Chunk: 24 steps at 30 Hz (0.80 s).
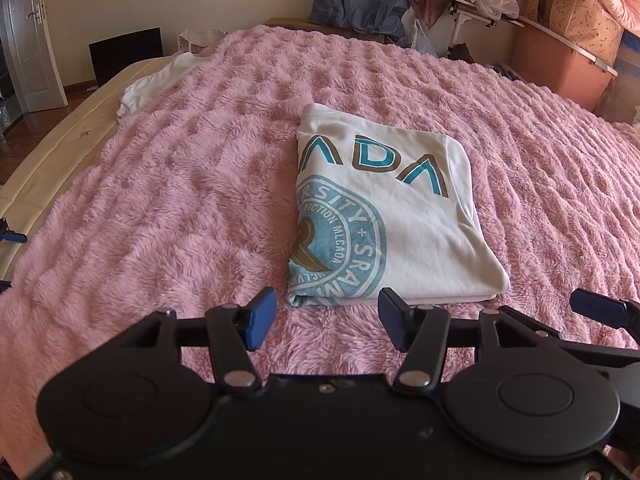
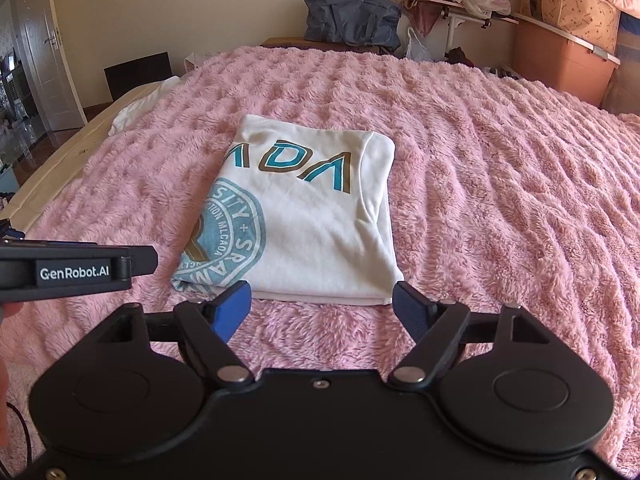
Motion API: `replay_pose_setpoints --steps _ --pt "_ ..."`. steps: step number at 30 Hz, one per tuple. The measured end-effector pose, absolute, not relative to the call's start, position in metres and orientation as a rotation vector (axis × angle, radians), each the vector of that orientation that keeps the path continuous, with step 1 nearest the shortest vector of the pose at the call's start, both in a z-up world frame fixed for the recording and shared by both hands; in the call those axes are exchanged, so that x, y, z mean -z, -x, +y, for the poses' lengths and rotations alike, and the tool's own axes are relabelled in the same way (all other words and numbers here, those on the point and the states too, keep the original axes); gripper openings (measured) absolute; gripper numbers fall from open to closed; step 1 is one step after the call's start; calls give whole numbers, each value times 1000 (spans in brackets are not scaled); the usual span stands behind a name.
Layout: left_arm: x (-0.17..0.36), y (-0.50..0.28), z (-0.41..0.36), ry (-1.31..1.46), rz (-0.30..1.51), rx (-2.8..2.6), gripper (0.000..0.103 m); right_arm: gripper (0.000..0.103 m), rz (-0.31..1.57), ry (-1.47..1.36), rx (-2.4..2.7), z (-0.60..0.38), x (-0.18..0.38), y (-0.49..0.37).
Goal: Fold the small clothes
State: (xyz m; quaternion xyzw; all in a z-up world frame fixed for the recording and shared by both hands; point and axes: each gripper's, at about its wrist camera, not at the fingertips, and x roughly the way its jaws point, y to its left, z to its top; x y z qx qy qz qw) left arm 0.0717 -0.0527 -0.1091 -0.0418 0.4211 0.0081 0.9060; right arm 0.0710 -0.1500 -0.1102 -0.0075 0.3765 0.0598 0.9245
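A white T-shirt (image 1: pixel 400 216) with teal and gold lettering and a round teal emblem lies folded into a neat rectangle on the pink fluffy blanket (image 1: pixel 180 184). My left gripper (image 1: pixel 328 320) hovers just short of its near edge, jaws open and nothing between them. In the right wrist view the same folded shirt (image 2: pixel 320 224) lies ahead of my right gripper (image 2: pixel 322 312), which is also open and empty. A fingertip of the right gripper (image 1: pixel 600 308) shows at the right edge of the left wrist view, and the left gripper's body (image 2: pixel 72 270) shows at the left of the right wrist view.
Another white garment (image 1: pixel 156 84) lies crumpled at the blanket's far left edge. A grey-blue bag (image 1: pixel 360 4), a pink storage box (image 1: pixel 560 64) and piled bedding stand beyond the bed. The bare mattress edge (image 1: pixel 52 152) runs along the left.
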Motion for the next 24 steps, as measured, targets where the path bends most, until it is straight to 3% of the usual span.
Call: replay_pose_setpoints --steps 24 --pt "112 -63 -53 68 889 -21 62 81 789 11 -126 -143 108 -64"
